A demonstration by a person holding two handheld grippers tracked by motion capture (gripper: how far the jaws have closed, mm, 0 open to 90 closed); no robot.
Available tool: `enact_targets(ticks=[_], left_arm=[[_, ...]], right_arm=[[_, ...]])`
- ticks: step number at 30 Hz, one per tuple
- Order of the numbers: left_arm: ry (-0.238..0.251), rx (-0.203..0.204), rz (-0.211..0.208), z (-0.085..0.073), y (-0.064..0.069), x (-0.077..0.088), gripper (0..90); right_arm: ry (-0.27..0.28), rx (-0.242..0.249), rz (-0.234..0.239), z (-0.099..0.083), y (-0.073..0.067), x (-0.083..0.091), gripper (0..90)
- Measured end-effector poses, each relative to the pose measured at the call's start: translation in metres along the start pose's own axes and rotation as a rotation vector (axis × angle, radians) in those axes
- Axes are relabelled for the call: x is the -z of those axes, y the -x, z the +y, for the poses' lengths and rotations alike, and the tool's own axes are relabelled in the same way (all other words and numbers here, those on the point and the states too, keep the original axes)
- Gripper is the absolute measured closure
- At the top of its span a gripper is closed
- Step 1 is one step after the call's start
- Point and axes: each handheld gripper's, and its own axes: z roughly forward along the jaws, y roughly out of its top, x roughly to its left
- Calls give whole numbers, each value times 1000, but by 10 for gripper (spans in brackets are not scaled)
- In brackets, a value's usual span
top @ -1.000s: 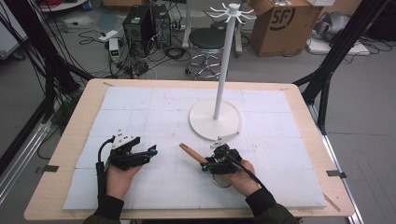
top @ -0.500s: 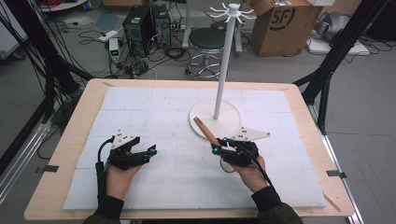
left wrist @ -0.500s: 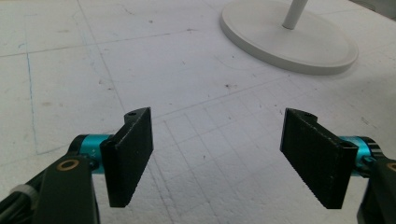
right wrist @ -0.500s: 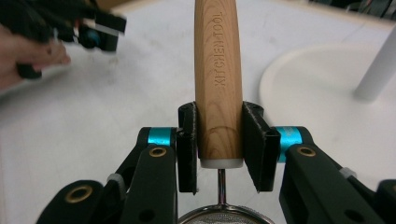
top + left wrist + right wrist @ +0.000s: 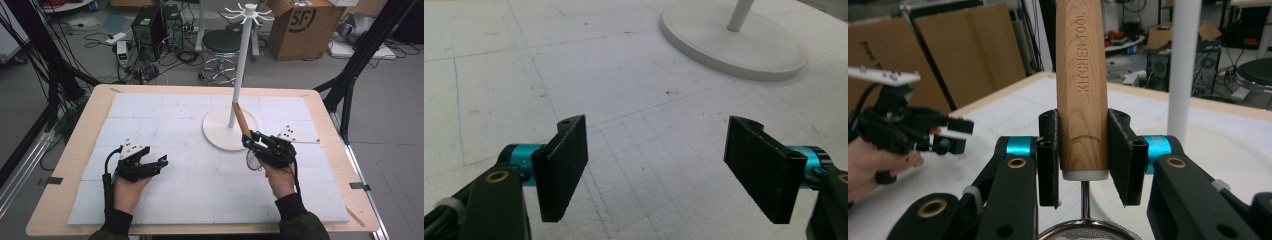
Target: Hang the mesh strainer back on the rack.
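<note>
Wooden strainer handle [image 5: 1082, 90] clamped in right gripper [image 5: 1083, 157] fingers; left gripper [image 5: 656, 167] fingers wide apart, empty.

A wooden-edged surface [image 5: 65, 165] carries a white gridded mat [image 5: 190, 175]. Beyond its far edge, well ahead of the fingers, lies a grey floor [image 5: 400, 115] strewn with cables [image 5: 150, 70]. A black computer tower [image 5: 150, 25] stands there, with a round black stool [image 5: 222, 42] beside it and an open cardboard box [image 5: 300, 22] further right. Black frame legs [image 5: 360, 55] slant down at both sides. Brown cardboard sheets [image 5: 978, 55] lean in the background of the right gripper view.
</note>
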Motion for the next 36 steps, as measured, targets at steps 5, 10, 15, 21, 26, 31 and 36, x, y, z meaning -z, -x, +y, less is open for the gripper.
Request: enact_targets(ticks=[5, 10, 15, 21, 26, 31, 36], left_arm=[[-2, -3, 0, 0, 0, 0, 261], [0, -7, -5, 0, 0, 0, 261], [4, -8, -11, 0, 1, 0, 262], [4, -7, -20, 0, 1, 0, 261], [4, -6, -26, 0, 1, 0, 244], [0, -12, -17, 0, 2, -1, 225], [9, -11, -13, 0, 1, 0, 226]], right_arm=[[84, -52, 20, 15, 8, 7, 691], [169, -61, 27, 35, 13, 12, 691], [234, -75, 26, 54, 18, 15, 690], [297, -105, 46, 79, 20, 11, 690], [323, -78, 37, 103, 18, 5, 690], [333, -55, 25, 125, 17, 1, 690], [340, -48, 16, 139, 15, -4, 690]])
